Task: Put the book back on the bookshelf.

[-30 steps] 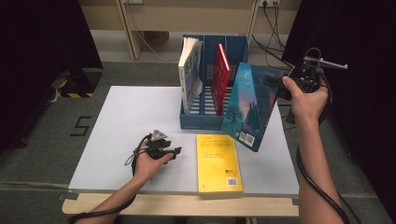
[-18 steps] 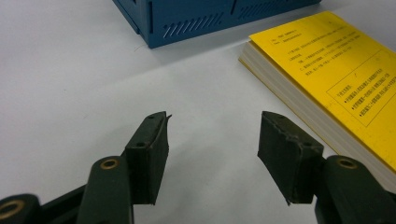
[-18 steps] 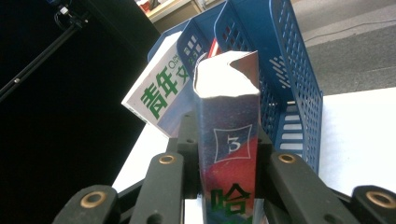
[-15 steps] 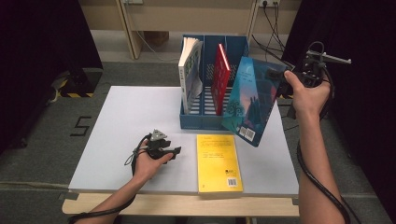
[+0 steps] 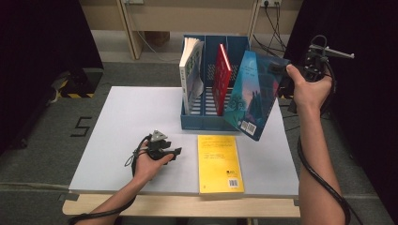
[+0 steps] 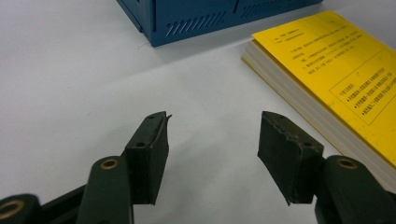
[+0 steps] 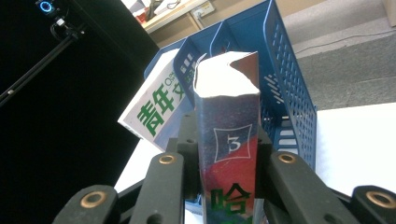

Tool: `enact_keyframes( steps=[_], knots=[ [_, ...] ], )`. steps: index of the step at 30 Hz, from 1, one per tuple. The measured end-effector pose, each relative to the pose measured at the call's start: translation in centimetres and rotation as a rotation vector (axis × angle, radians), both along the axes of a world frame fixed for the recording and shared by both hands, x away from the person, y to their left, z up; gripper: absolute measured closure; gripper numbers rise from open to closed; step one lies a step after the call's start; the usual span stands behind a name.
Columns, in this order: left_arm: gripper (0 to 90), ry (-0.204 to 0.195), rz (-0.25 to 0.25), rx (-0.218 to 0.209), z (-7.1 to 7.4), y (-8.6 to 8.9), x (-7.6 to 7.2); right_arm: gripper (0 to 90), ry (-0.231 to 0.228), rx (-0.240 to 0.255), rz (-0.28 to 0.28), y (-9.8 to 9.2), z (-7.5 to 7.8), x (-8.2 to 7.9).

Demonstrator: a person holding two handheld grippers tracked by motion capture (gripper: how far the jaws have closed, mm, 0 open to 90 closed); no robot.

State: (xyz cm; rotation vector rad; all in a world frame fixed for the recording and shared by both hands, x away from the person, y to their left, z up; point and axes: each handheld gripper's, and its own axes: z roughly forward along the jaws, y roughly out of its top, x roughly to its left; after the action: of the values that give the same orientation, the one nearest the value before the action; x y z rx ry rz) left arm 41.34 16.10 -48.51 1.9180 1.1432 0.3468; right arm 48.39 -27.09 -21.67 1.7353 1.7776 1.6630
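Observation:
My right gripper (image 5: 278, 70) is shut on a blue illustrated book (image 5: 252, 96), which hangs tilted in the air in front of the right slot of the blue file rack (image 5: 206, 123). In the right gripper view the book's spine (image 7: 229, 144) stands squeezed between both jaws, the rack (image 7: 285, 79) behind it. A white book (image 5: 190, 75) leans in the rack's left slot and a red book (image 5: 221, 77) stands in the middle one. A yellow book (image 5: 218, 161) lies flat on the table. My left gripper (image 5: 177, 151) rests open on the table left of the yellow book (image 6: 341, 70), nothing between its jaws (image 6: 212, 144).
The white table (image 5: 122, 126) has bare room left of the rack. Its front wooden edge (image 5: 187, 205) runs near the person's forearms. Dark curtains stand on both sides, and cables trail from each gripper.
The right hand has lifted the blue book slightly up and toward the rack, tilting it more. The left hand and gripper have stayed put.

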Motion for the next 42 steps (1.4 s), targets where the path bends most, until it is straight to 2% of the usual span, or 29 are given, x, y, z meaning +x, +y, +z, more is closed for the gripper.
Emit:
enact_keyframes(
  steps=[12,31,35,42],
  knots=[
    [42.3,0.0,0.004,0.001,-0.1,0.2,0.0,74.8,-0.005,-0.005,-0.017,0.1,0.0,1.1],
    [42.4,0.001,-0.002,0.002,0.0,0.0,0.1,74.8,0.001,0.013,-0.021,0.2,1.6,1.6],
    [42.4,0.0,-0.002,0.001,0.0,-0.1,0.1,74.8,-0.013,0.009,-0.029,0.2,1.6,1.8],
    [42.4,0.003,-0.006,0.002,0.0,0.0,0.1,74.8,-0.008,0.01,-0.037,0.3,1.3,2.4]
  ],
)
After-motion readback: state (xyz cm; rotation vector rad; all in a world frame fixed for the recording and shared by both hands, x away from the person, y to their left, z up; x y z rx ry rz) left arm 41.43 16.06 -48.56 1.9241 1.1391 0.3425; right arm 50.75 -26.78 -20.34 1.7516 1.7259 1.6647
